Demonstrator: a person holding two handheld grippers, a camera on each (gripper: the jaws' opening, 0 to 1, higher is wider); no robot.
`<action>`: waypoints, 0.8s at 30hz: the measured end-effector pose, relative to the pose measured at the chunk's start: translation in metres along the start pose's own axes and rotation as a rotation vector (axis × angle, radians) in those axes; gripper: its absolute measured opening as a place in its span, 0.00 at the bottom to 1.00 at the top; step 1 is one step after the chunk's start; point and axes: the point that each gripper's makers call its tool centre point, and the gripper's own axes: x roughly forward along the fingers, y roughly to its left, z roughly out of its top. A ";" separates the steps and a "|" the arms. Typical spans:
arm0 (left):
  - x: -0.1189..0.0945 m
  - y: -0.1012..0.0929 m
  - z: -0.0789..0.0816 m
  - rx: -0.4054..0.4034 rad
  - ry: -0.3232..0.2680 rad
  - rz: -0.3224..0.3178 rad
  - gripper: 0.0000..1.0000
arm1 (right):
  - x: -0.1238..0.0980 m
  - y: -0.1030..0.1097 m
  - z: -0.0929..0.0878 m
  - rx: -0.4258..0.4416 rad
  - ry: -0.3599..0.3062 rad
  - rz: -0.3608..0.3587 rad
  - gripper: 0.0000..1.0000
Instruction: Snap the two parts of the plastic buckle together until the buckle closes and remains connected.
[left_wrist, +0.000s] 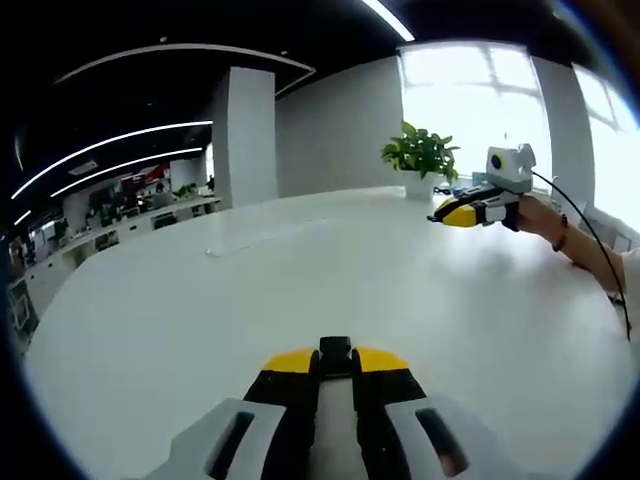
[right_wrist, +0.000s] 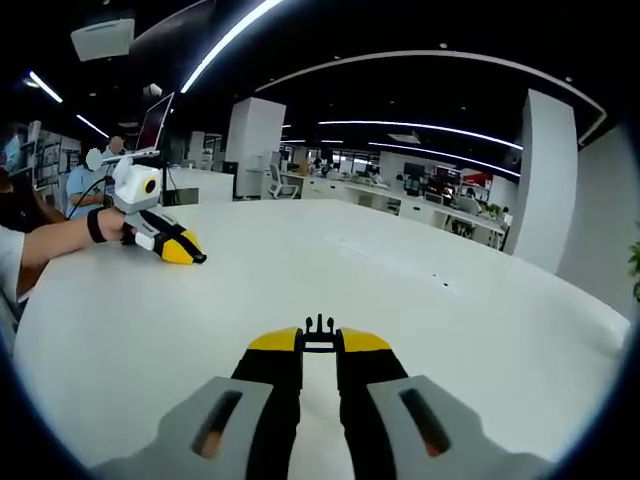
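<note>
L gripper (left_wrist: 335, 362) clamps buckle part (left_wrist: 335, 350) over white table (left_wrist: 300, 290).

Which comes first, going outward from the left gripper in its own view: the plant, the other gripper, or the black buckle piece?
1. Buckle piece, between the left gripper's jaws.
2. Right gripper, upper right, above the table.
3. Potted plant, just behind it.

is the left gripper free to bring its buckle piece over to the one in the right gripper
Probably yes. The left gripper pinches a black buckle half, the right gripper grips the pronged half, and between them lies just bare white table. The potted plant sits off behind.
</note>
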 end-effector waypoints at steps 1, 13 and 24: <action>0.000 0.000 0.000 0.004 0.002 -0.004 0.12 | 0.000 0.001 0.000 0.001 0.001 0.005 0.12; -0.002 -0.008 0.001 0.013 0.006 -0.034 0.12 | 0.002 0.005 -0.001 -0.003 0.001 0.025 0.12; -0.002 -0.019 0.001 0.045 0.001 -0.050 0.12 | 0.003 0.013 0.001 -0.011 -0.007 0.059 0.12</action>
